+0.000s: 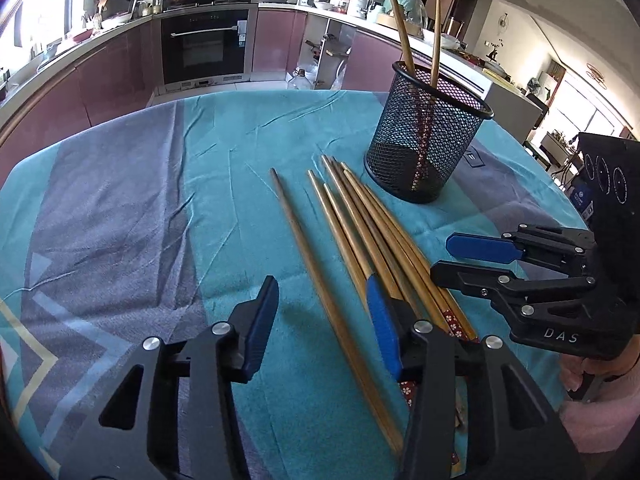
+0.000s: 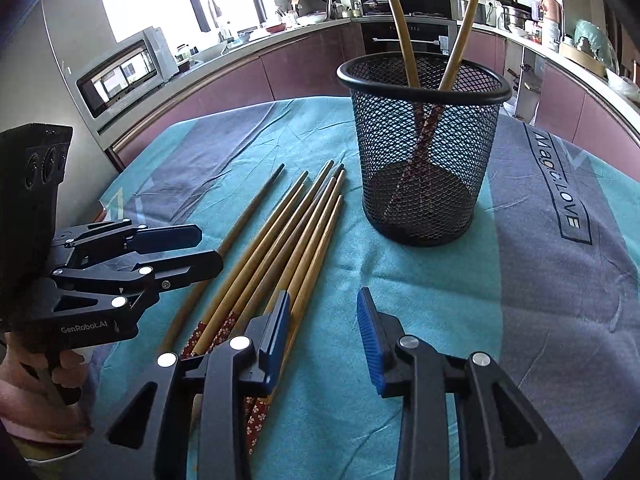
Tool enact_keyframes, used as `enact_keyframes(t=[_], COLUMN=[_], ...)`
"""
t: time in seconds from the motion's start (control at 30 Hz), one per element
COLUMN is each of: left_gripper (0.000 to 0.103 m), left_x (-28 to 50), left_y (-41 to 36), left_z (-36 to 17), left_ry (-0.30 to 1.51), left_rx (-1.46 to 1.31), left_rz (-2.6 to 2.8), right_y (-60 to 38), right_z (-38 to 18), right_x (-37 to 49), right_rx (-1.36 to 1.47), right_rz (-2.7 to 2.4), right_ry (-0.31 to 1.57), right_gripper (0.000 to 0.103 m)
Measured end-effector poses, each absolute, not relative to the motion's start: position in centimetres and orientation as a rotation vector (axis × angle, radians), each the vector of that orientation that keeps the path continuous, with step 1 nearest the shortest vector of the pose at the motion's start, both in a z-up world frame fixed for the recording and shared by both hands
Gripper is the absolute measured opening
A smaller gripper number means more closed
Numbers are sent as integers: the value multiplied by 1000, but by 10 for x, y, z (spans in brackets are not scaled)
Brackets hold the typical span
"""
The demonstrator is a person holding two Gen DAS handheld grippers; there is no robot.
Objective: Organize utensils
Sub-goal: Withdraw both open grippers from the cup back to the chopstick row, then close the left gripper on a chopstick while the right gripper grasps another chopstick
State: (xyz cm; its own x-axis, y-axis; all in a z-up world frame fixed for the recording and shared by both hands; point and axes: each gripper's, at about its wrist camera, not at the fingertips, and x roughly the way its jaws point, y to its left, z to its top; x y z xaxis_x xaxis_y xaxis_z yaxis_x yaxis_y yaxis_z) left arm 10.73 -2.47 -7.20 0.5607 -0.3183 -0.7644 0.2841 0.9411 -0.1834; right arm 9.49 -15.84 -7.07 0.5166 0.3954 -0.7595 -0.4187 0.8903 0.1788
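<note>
Kitchen table, teal cloth [image 1: 140,184]: two chopsticks stand in my mesh cup [image 1: 428,136], and a row of chopsticks [image 1: 360,232] lies just beside it. Both my left gripper [image 1: 326,320] and right gripper [image 2: 326,330] hover open, empty, so most remains.

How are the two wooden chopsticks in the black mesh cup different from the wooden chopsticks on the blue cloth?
The two wooden chopsticks in the black mesh cup stand tilted and cross each other; the wooden chopsticks on the blue cloth lie flat, roughly side by side. Only two are in the cup, several on the cloth. Both kinds have red flowered ends.
</note>
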Motion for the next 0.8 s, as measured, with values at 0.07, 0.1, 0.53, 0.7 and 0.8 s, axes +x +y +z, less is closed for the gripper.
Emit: enact_keyframes(t=[0.07,0.1,0.53,0.7,0.8], left_gripper=[38,37,31,30,29], left_x=[108,108,118,130,136], left_y=[-25,-25,-29,-34,-36], left_z=[-76,-77,-77,-78,-79], left_ry=[919,920,933,931,929], left_rx=[-40,-36,1,15,26], left_rz=[-356,-353,-342,-338,-327], right_y=[-157,-156,-153,-145,-142], right_z=[-71,-70,-72,-73,-73], right_x=[95,94,101,105,108], right_rx=[-40,-49,-89,-100,-103], right_rz=[481,476,443,441,438], right_ry=[901,898,908,901,898], right_gripper=[33,33,30,28,24])
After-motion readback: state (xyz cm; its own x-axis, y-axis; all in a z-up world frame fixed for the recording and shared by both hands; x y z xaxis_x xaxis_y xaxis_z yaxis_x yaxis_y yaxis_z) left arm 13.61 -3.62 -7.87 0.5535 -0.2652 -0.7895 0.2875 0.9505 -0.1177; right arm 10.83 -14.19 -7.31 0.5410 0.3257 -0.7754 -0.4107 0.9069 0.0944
